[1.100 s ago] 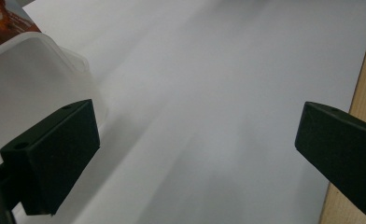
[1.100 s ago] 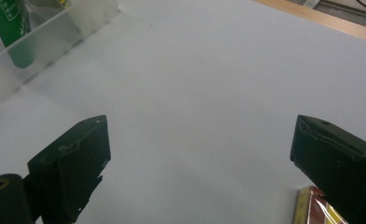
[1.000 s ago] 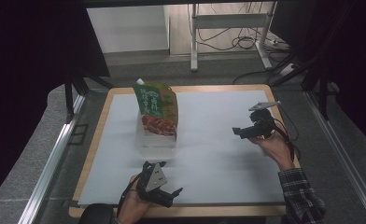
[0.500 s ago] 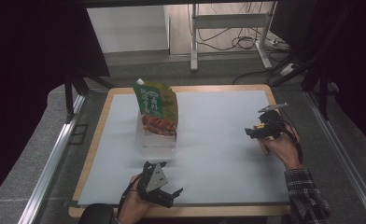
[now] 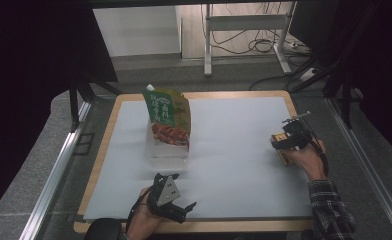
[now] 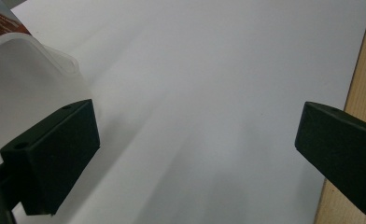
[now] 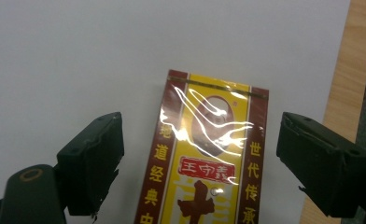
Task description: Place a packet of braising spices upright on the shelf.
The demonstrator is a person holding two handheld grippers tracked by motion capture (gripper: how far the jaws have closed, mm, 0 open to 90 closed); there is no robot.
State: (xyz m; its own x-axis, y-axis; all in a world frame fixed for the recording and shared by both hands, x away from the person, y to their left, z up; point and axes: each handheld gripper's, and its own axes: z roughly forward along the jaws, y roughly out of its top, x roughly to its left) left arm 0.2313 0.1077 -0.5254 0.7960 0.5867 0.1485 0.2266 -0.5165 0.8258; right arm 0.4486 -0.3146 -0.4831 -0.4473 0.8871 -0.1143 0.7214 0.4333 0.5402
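Lab-like recording booth, white wood-edged tabletop (image 5: 234, 150) under black curtains (image 5: 29, 75), grey metal frame rails (image 5: 54, 170) alongside, loose cables (image 5: 264, 45) on the floor behind, metal stand legs (image 5: 208, 40)

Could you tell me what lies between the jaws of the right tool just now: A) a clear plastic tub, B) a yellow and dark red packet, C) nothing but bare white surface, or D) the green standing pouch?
B: in the right gripper view the yellow and dark red packet lies flat between the right tool's open jaws, which do not touch it.
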